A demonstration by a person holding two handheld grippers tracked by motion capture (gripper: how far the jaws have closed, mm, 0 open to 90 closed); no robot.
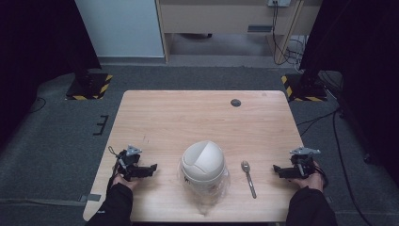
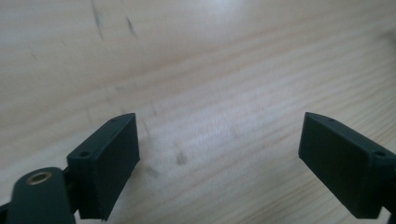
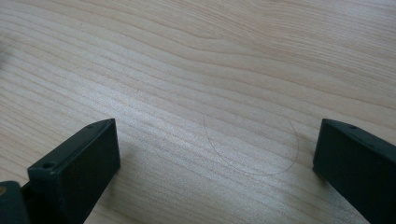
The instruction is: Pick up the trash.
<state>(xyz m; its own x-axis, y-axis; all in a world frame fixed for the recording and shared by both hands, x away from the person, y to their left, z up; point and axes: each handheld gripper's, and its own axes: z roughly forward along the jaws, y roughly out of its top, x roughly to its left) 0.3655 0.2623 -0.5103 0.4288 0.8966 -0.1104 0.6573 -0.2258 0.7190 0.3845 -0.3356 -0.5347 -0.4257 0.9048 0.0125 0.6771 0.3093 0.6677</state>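
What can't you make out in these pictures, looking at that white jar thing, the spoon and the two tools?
- Jar, high view: its white lid covers the inside, so any contents are hidden.
- Spoon, high view: too small to tell whether the bowl is clean.
- Left tool and right tool, high view: too small and dark to judge; their own views show the jaws open over bare table.

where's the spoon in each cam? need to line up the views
High view: spoon lies on the table, right of the white-lidded container, left of the right gripper.
Left gripper view: not in it; open jaws over bare wood.
Right gripper view: not in it; open jaws over bare wood.
Shared landmark: the table's light wood grain.
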